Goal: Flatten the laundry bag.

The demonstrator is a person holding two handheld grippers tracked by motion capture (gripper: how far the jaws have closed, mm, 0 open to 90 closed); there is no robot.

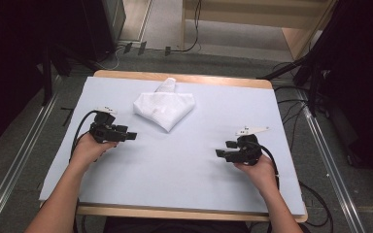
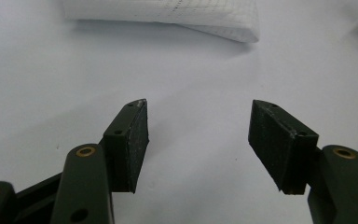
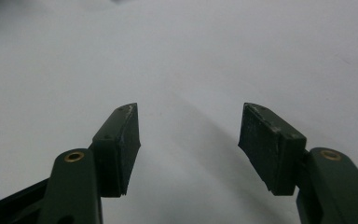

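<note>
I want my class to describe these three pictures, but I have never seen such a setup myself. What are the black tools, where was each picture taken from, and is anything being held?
A person's two hands each hold a black two-jaw gripper: left gripper, right gripper. The high view looks down on the pale blue-white table surface. The two other pictures come from cameras riding on each gripper, looking along its jaws. A folded white cloth lies at the far middle, also visible ahead of the left gripper. Both grippers, including the right gripper, stand open, holding nothing.
</note>
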